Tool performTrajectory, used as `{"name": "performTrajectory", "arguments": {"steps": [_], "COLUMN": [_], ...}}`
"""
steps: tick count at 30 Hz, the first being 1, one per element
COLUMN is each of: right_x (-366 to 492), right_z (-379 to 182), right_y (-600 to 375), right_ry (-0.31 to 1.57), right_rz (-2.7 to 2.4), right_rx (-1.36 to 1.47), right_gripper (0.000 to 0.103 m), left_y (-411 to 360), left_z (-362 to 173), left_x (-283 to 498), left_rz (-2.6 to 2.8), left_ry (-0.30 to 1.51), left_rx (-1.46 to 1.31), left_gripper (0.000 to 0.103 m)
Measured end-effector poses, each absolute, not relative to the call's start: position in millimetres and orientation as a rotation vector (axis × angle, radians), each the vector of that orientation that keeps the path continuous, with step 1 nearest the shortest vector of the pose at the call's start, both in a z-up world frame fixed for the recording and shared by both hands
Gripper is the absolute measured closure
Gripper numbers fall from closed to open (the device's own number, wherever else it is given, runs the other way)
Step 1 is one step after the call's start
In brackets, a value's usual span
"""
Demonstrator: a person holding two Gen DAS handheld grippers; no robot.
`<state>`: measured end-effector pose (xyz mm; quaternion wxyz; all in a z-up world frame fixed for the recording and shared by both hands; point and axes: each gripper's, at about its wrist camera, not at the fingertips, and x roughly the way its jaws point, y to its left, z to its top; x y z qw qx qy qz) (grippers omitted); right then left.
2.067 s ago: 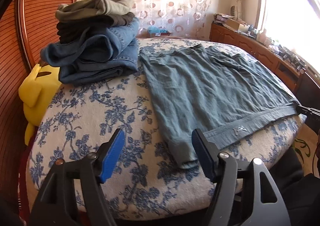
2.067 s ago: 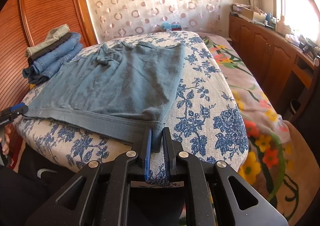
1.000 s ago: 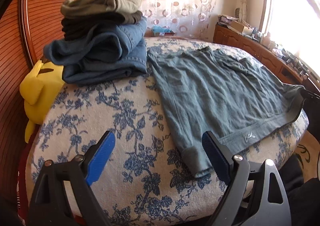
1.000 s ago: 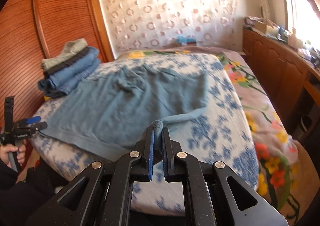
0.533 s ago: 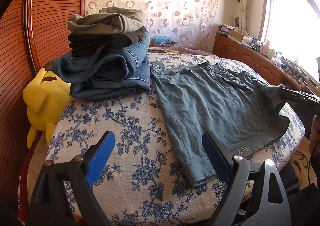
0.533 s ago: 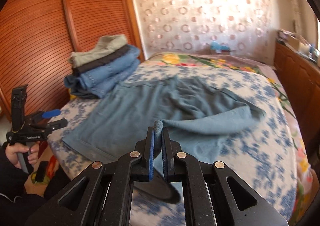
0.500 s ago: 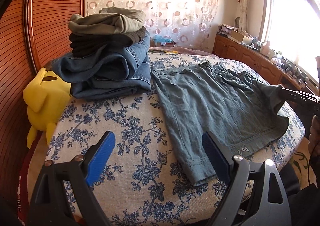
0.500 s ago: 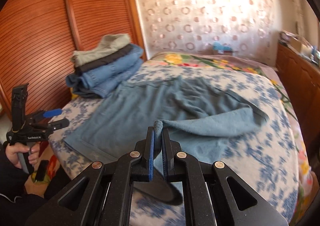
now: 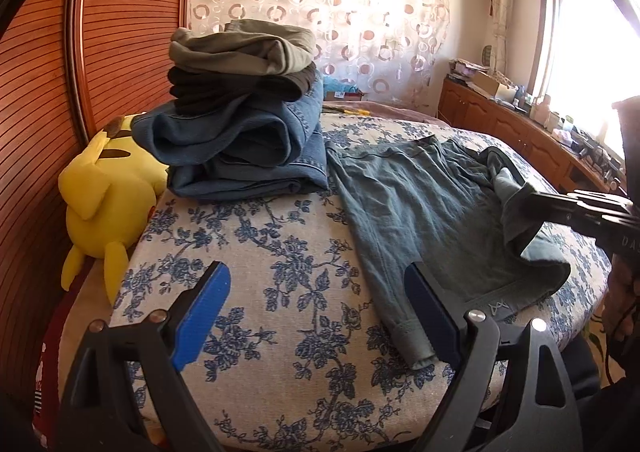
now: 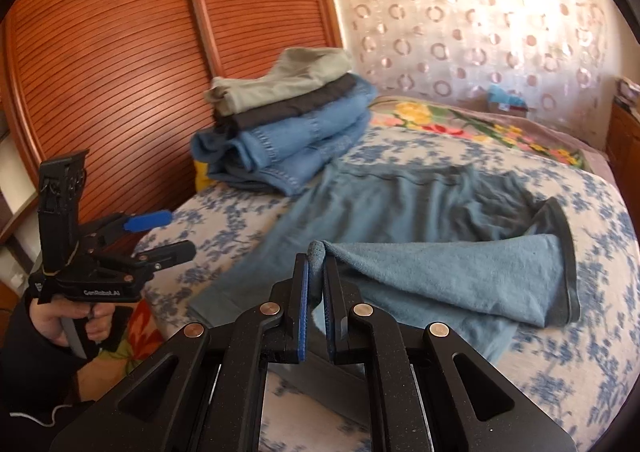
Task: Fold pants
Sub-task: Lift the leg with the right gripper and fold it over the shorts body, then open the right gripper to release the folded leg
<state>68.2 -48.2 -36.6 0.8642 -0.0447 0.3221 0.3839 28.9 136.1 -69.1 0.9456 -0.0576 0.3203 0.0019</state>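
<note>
Since the earlier frames the corner of the grey-blue cotton pants [image 9: 420,211] that lay flat at the right edge of the bed has been lifted and carried leftward across the garment, so one side now doubles over the rest.

In the left wrist view, the left tongs [image 9: 320,312] stand wide apart with nothing between the blue pads [image 9: 202,310]; they hover over the near end of the bed with the blue-flowered white cover [image 9: 260,252], and the right pad sits in front of the pants' near hem. The pants lie spread on the right half of the bed. At the right edge the black right tongs [image 9: 528,197] reach in, pinching a raised fold of the cloth. A stack of folded trousers, denim below and dark and olive above [image 9: 244,123], sits at the far left of the bed, with a yellow plush toy [image 9: 108,203] beside it against the slatted wooden wardrobe doors [image 9: 120,31].

In the right wrist view, the right tongs [image 10: 315,292] are clamped tight on a bunched corner of the pants [image 10: 400,203], and the lighter inner face of the fabric trails rightward from the pads, laid over the darker layer below. The folded stack [image 10: 288,123] lies beyond, to the left. At the left edge a hand [image 10: 68,320] grips the handle of the left tongs [image 10: 168,232], whose pads are spread apart and empty, just off the bed's edge.
</note>
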Motion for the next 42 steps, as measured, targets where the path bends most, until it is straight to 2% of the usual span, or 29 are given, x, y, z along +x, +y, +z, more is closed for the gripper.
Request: {"name": "performTrajectory", "arguments": {"steps": [20, 23, 24, 25, 26, 42], "right_x": [60, 62, 62, 62, 63, 80], "right_z": [-71, -74, -74, -73, -72, -52], "right_y": [11, 9, 8, 5, 4, -93], "right_ry": [0.794, 0.806, 0.808, 0.809, 0.805, 0.712], "right_rz": [0.935, 0.925, 0.922, 0.908, 0.897, 0.654], "right_rx": [-0.134, -0.121, -0.116, -0.115, -0.115, -0.069], "right_gripper": [0.099, 0.095, 0.090, 0.078, 0.074, 0.063], "left_y": [153, 152, 151, 151, 149, 117], "left_z": [-75, -76, -76, -76, -76, -68], "left_x": [22, 22, 22, 22, 23, 36], "left_rz": [0.054, 0.052, 0.050, 0.049, 0.046, -0.034], "left_ry": [0.656, 0.659, 0.660, 0.660, 0.660, 0.657], "left_rx": [-0.143, -0.142, -0.140, -0.139, -0.138, -0.098], "left_gripper": [0.014, 0.014, 0.014, 0.014, 0.014, 0.014]}}
